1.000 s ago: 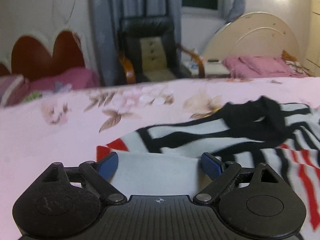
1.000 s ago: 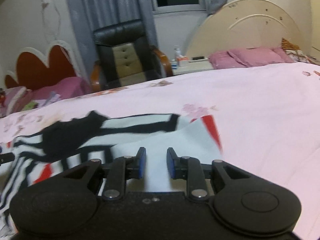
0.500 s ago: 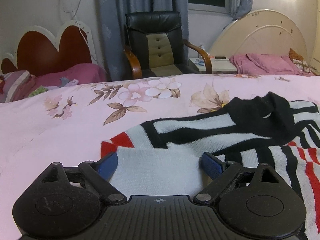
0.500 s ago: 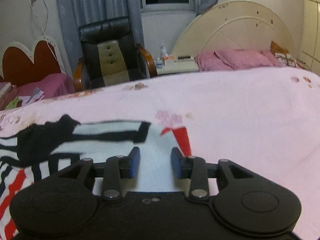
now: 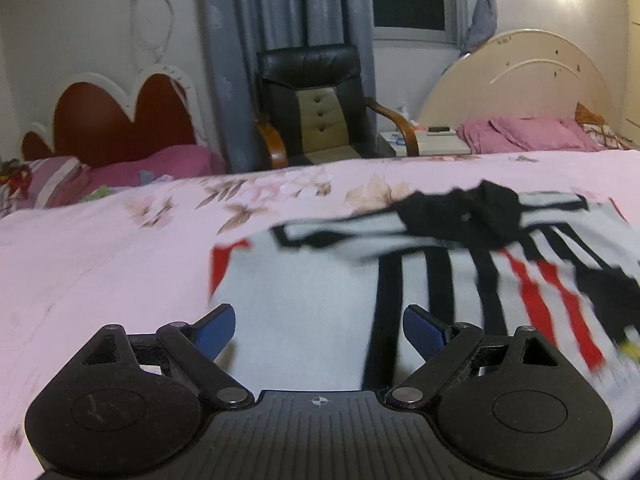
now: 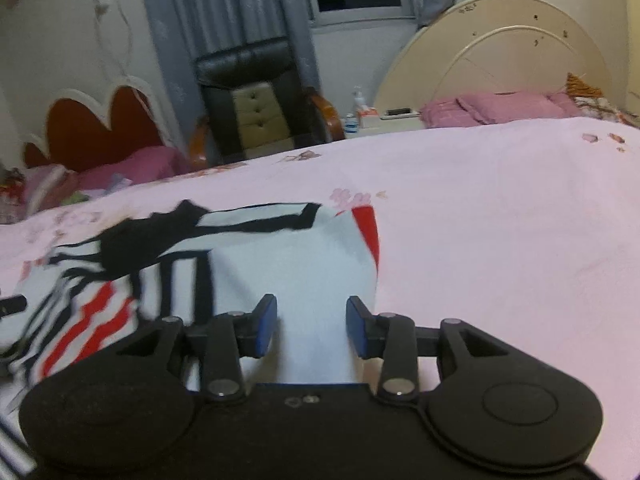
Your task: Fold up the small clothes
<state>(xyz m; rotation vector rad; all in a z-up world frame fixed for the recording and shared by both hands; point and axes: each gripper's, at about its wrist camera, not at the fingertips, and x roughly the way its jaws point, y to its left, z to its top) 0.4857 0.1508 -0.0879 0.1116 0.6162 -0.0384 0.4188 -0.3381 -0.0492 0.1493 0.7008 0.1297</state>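
Observation:
A small white garment (image 5: pixel 320 280) with black and red stripes and a black collar lies spread on the pink floral bedsheet (image 5: pixel 100 272). My left gripper (image 5: pixel 320 332) stands wide open over its white left part, with cloth showing between the blue pads but not pinched. In the right wrist view the same garment (image 6: pixel 288 264) lies ahead, its red-edged corner to the right. My right gripper (image 6: pixel 312 330) has its jaws opening. White cloth shows in the gap, and the pads stand clear of it.
Beyond the bed's far edge stand a black armchair (image 5: pixel 316 108), a grey curtain (image 5: pixel 280 8) and a nightstand (image 5: pixel 428 142). A red heart-shaped headboard (image 5: pixel 120 124) is at the left and a cream headboard (image 5: pixel 520 80) with pink pillows (image 5: pixel 528 136) at the right.
The right jaws have spread apart from nearly shut. Both views have shifted, and more of the striped garment now shows ahead of each gripper. The left jaws stay wide.

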